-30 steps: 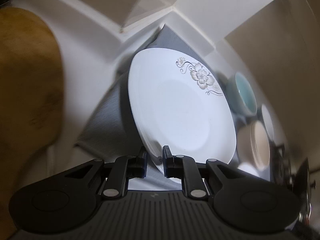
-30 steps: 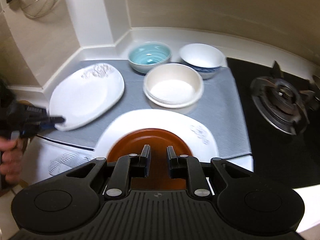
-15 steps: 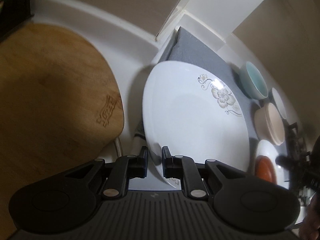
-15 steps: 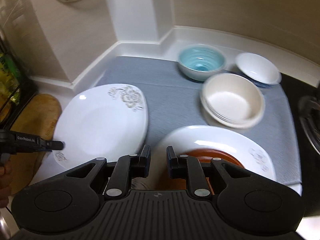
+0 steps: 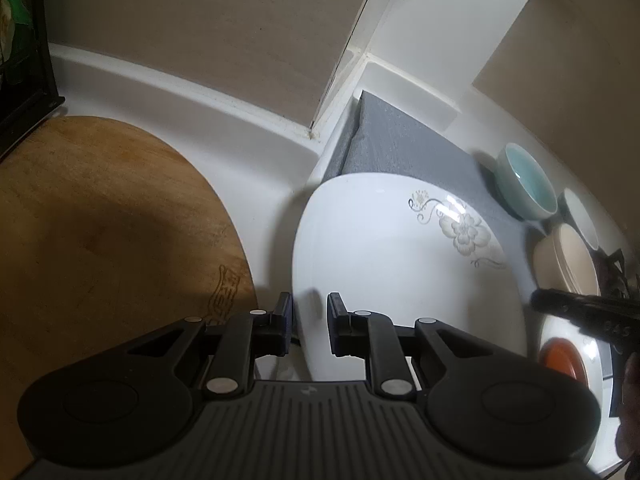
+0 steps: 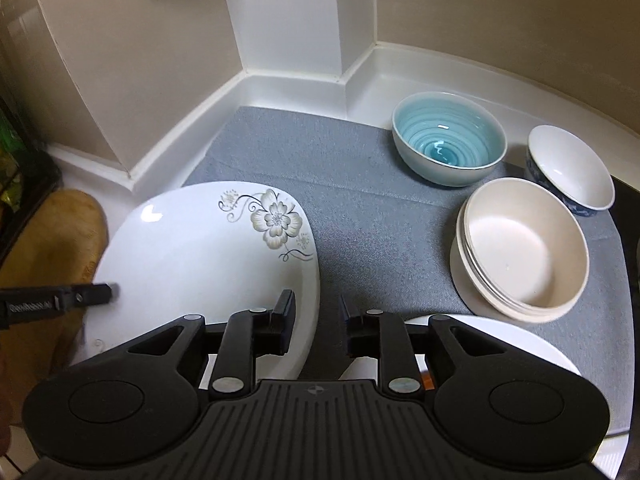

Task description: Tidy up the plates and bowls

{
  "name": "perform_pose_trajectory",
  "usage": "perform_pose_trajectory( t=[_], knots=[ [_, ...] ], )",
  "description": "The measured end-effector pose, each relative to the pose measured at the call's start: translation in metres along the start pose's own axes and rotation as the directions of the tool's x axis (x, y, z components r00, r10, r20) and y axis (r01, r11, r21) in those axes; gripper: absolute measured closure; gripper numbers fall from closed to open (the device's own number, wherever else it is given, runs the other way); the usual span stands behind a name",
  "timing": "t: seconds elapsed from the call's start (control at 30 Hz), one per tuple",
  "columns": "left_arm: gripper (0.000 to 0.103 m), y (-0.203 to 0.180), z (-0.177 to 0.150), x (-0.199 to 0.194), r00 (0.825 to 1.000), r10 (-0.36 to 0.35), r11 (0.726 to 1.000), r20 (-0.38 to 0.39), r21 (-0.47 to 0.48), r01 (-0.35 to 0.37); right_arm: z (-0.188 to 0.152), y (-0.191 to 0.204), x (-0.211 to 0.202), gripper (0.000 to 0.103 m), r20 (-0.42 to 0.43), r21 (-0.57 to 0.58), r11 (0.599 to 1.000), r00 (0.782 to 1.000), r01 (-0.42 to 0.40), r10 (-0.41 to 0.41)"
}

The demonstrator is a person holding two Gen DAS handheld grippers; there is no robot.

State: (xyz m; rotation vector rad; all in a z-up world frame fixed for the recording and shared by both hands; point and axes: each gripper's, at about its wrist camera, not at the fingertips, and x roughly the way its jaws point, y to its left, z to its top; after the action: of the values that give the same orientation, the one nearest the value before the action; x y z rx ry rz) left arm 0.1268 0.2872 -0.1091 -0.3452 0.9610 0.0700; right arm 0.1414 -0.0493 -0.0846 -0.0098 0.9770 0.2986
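On the counter in the left wrist view, the white squarish ceramic plate with a grey flower print (image 5: 400,264) lies partly on the grey fabric mat (image 5: 404,152), its near edge overhanging toward the round wooden cutting board (image 5: 100,240). The left gripper (image 5: 309,322) has its tongs parted narrowly with the plate's near rim in the gap; whether the pads actually press it cannot be told. Beyond the plate sit a teal glazed bowl (image 5: 528,188) and a stack of cream bowls (image 5: 568,260), and at the right edge a second white plate carries a small orange-brown dish (image 5: 560,360). In the right wrist view, the right gripper (image 6: 316,320) hovers with its tongs parted narrowly around nothing, above the right rim of the flowered plate (image 6: 200,256). The left gripper's black finger (image 6: 92,294) reaches onto that plate's left edge. Farther back on the mat stand the teal bowl (image 6: 448,140), the cream stack (image 6: 524,248) and a white bowl with a blue-patterned outside (image 6: 572,168), just beside one another.
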Motion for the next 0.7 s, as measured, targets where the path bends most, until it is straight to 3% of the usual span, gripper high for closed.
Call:
perform_pose_trajectory(
  t=[0.1,0.7],
  knots=[
    [0.083,-0.001,0.004,0.004,1.0,0.007,1.0,0.0,0.0,-0.007,0.003,-0.001,0.011,0.072,-0.014,-0.004,1.0,1.0,-0.002,0.002],
    [0.083,-0.005,0.012,0.014,0.999,0.028,0.999,-0.018,0.015,-0.028,0.008,-0.003,0.05,0.072,-0.097,-0.007,0.999,0.994,-0.047,0.046]
  ],
)
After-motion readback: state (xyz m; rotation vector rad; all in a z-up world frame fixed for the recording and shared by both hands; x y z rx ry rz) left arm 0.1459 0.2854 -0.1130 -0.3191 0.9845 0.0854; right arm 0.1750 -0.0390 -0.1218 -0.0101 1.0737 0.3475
